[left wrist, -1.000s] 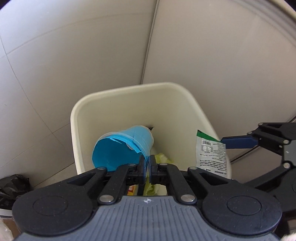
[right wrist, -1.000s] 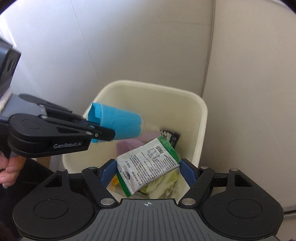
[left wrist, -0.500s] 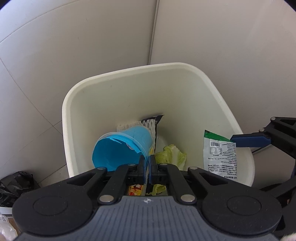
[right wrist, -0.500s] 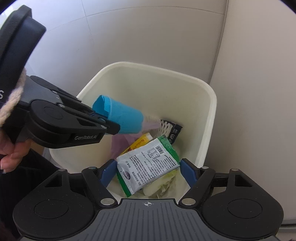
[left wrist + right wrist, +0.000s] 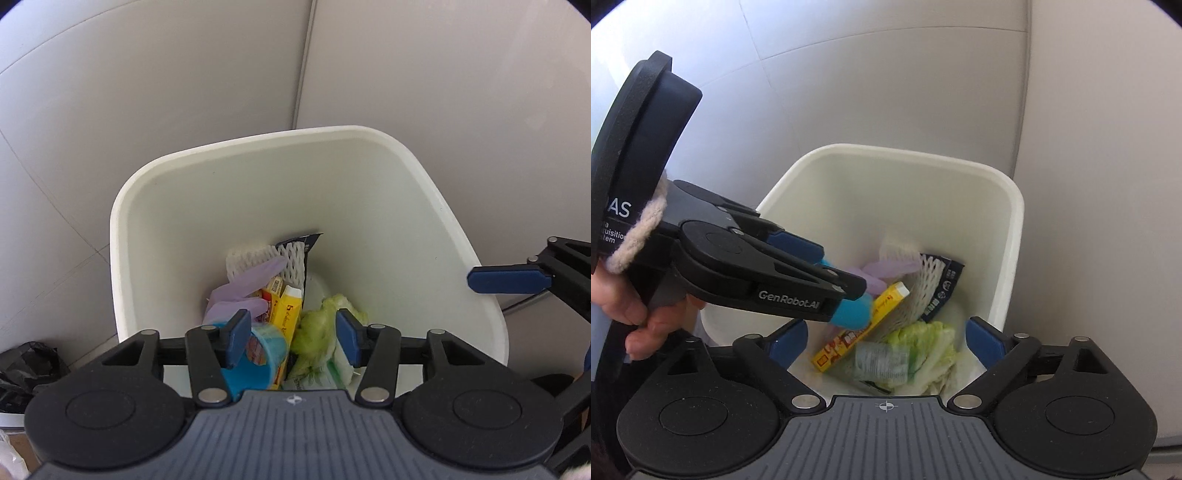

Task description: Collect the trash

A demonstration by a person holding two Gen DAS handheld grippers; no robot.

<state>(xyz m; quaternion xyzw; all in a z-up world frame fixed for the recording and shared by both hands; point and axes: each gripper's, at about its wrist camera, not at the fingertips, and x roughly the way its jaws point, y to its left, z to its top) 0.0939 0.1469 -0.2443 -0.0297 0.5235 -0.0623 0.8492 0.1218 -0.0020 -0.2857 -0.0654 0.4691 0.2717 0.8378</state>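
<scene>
A cream plastic trash bin [image 5: 258, 177] [image 5: 1012, 206] stands below both grippers. My left gripper [image 5: 291, 339] is open over it. The blue paper cup [image 5: 255, 363] [image 5: 849, 314] is free of the fingers and lies in the bin. My right gripper [image 5: 886, 341] is open and empty. The green-and-white snack packet [image 5: 882, 363] appears blurred among the trash below it. The bin also holds lettuce [image 5: 931, 350], a yellow box [image 5: 864, 328], a purple glove [image 5: 247, 288], white foam netting [image 5: 266, 258] and a dark wrapper [image 5: 940, 291].
The bin sits on a pale tiled floor [image 5: 74, 147] against a light wall corner [image 5: 443, 74]. A black plastic bag [image 5: 26, 365] lies to the bin's left. The right gripper's blue finger [image 5: 509, 277] shows at the right in the left wrist view.
Both grippers opened. The blue cup left my left gripper and the snack packet left my right one; both dropped into the bin. Both grippers moved closer over the bin.
</scene>
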